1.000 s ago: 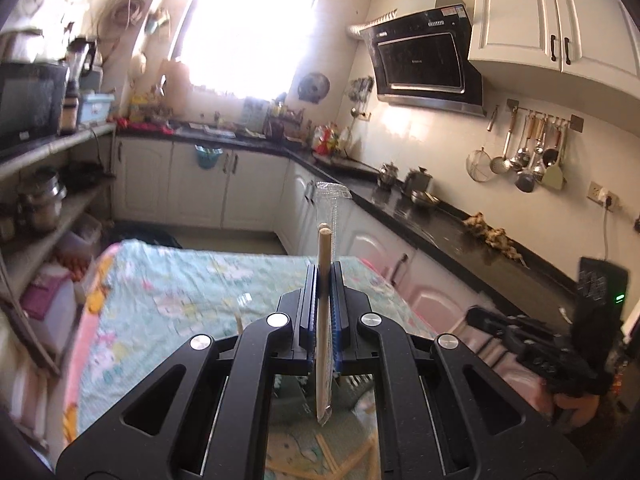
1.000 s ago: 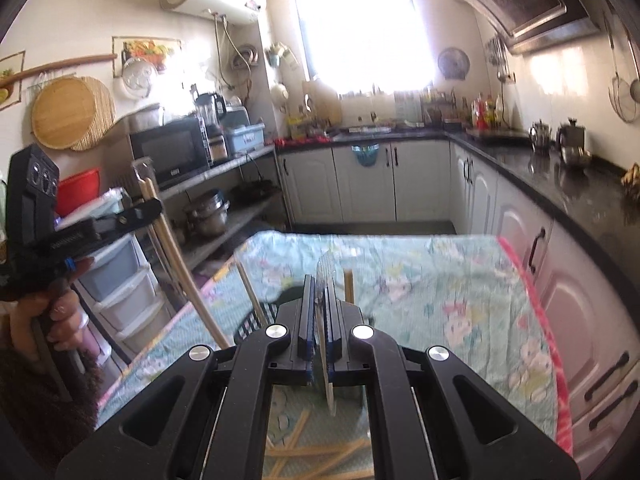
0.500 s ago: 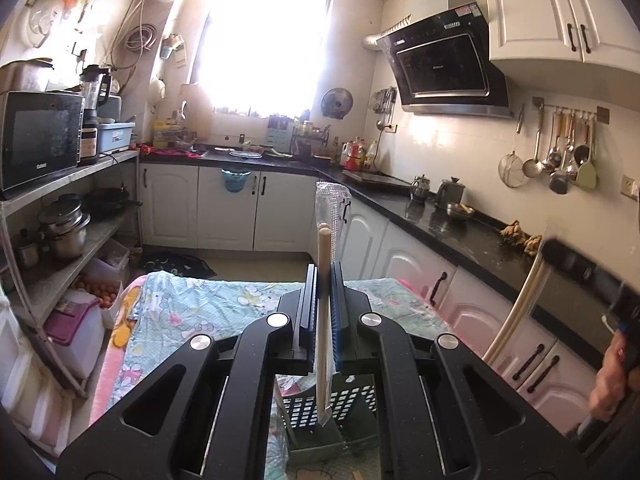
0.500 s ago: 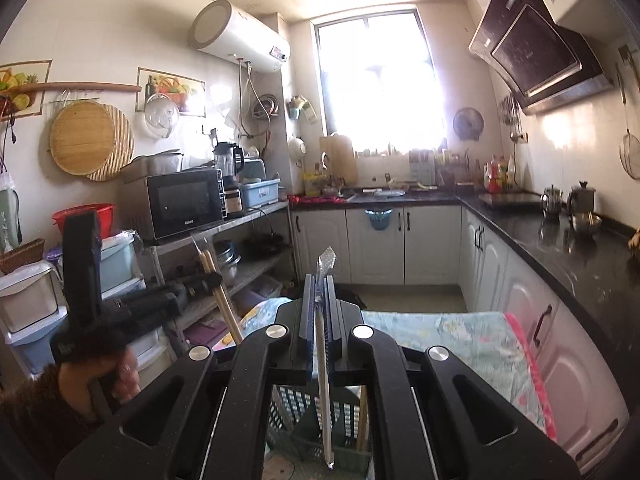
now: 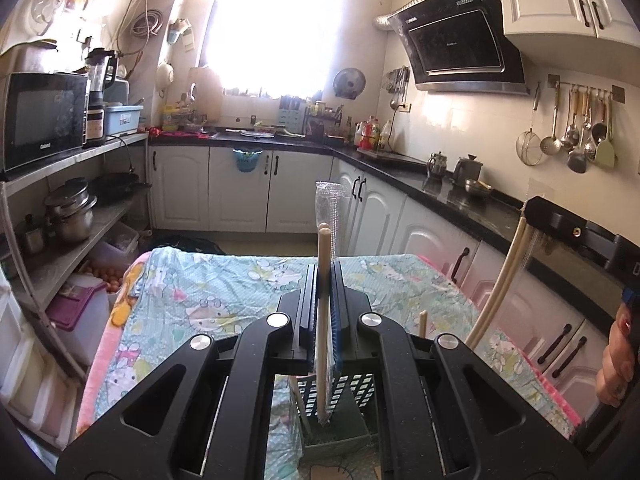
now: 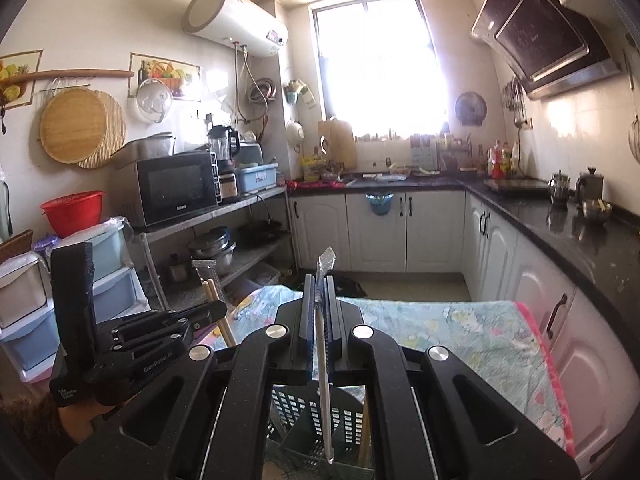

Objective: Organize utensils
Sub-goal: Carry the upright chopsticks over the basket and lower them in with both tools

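Both grippers clamped on wrapped chopsticks: left gripper [image 5: 323,312], right gripper [image 6: 319,320]. Poised upright above the basket [image 5: 344,396] on the table [image 5: 208,292]. Next, probably: lower tips inside, then release.

Basket [image 5: 352,396] below; upright sticks [image 5: 422,324] block part, table [image 5: 224,280] beyond free.
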Tool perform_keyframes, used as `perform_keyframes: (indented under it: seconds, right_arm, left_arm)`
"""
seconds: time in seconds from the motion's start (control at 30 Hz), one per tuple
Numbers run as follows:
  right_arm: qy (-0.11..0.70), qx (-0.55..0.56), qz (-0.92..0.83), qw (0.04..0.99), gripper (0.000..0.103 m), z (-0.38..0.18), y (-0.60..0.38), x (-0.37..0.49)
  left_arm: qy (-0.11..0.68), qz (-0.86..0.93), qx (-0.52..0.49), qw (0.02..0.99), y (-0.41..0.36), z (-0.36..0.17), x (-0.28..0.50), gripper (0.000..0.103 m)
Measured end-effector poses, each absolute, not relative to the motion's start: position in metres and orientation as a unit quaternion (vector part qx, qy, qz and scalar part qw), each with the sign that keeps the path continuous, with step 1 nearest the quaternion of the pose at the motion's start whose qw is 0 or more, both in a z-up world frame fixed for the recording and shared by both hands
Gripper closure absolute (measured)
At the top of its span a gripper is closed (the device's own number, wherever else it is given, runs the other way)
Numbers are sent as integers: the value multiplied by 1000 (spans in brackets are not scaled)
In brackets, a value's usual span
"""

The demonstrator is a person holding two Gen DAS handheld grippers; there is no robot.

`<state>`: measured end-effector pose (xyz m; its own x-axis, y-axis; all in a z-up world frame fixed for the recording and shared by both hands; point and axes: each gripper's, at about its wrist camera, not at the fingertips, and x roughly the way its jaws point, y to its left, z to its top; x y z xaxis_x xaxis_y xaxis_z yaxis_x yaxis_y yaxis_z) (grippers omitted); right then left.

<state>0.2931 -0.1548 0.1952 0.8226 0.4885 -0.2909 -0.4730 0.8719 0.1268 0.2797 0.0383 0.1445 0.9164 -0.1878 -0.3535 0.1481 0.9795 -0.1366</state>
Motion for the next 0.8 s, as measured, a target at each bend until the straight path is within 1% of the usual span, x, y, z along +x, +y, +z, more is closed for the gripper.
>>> perform_keyframes:
  seconds: [0.57, 0.8]
  right_arm:
    - [214, 37, 220, 951, 98, 142, -155, 320]
    - [228, 43, 213, 949, 98, 130, -159, 322]
  left_arm:
    - [223, -89, -62, 969, 40, 102, 287, 100]
    - [234, -90, -65, 966, 40, 94, 286, 100]
